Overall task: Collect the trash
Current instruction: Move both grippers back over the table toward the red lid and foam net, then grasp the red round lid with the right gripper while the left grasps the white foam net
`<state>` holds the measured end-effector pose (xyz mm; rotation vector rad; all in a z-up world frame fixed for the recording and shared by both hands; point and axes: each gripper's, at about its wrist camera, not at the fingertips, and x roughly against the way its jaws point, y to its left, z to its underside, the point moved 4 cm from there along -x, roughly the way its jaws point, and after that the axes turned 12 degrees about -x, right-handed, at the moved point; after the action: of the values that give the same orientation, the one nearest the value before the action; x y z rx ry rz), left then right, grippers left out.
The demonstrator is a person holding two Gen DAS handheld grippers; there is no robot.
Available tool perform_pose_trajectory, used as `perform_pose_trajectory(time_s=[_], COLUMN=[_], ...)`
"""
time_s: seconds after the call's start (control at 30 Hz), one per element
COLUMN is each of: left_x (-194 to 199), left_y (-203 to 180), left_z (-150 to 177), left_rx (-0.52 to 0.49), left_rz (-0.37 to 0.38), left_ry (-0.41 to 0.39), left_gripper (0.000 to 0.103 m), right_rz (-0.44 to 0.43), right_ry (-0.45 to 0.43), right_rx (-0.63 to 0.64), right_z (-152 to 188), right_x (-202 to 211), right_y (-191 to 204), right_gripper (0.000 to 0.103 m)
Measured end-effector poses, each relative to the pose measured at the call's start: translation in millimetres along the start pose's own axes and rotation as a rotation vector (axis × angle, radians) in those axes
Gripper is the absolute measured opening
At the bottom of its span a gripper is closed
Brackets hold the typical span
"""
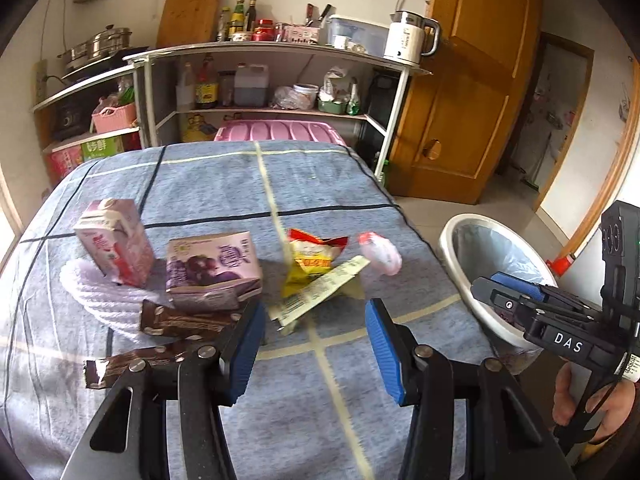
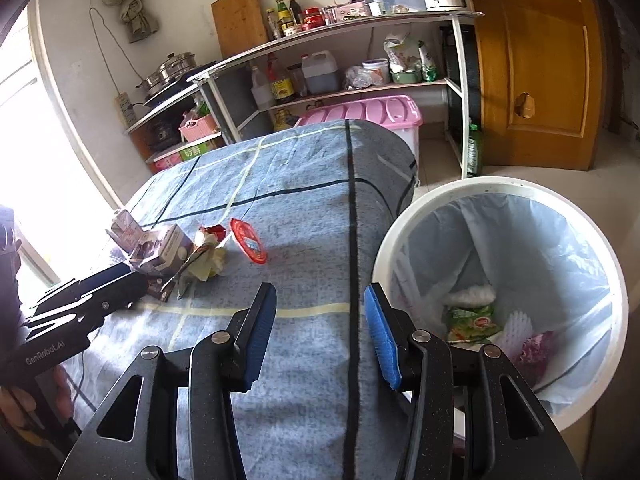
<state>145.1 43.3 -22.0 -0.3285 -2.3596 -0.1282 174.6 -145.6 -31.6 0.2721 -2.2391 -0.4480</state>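
Note:
Trash lies on a table under a blue checked cloth (image 1: 224,184): a pink milk carton (image 1: 114,240), a purple drink box (image 1: 212,272), brown snack wrappers (image 1: 180,320), a yellow and red snack bag (image 1: 310,258), a paper strip (image 1: 320,292) and a pink-lidded cup (image 1: 380,252). My left gripper (image 1: 316,340) hovers open just short of the wrappers and paper strip, nothing between its blue pads. My right gripper (image 2: 320,332) is open and empty above the table's edge, beside the white lined bin (image 2: 592,224). The red-lidded cup (image 2: 248,244) lies ahead of it.
The bin (image 1: 452,236) stands on the floor right of the table and holds a green packet (image 2: 472,320) and other scraps. Behind the table are a metal shelf rack (image 1: 260,46) with bottles and a kettle, a pink storage box (image 1: 280,130) and a wooden door (image 1: 472,80).

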Motion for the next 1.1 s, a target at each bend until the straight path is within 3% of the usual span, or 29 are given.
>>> perform_pose_trajectory(time_s=[0.3,0.57,0.8,1.1], left_x=[7.6,8.7,8.6,-4.9], left_y=[67.4,115.4,145.0,174.9], left_z=[25.1,34.1,35.9,41.0], left_rx=[0.108,0.219,0.274,0.371], left_rz=[-0.105,-0.159,-0.168,-0.166], left_ry=[0.020,0.019,0.010,0.037], left_gripper=[0.052,0.056,0.056,0.057], right_rz=[-0.031,-0.110,-0.197,-0.169], right_ry=[0.064,0.140,0.196,0.234], right_rx=[0.035,-0.024,-0.189,-0.243], right_z=[-0.3,-6.3,-17.6,-24.0], right_x=[-34.5,-58.7,-83.7,-107.8], right_y=[28.8,47.3,48.1,56.3], right_gripper=[0.047,0.048,0.047,0.047])
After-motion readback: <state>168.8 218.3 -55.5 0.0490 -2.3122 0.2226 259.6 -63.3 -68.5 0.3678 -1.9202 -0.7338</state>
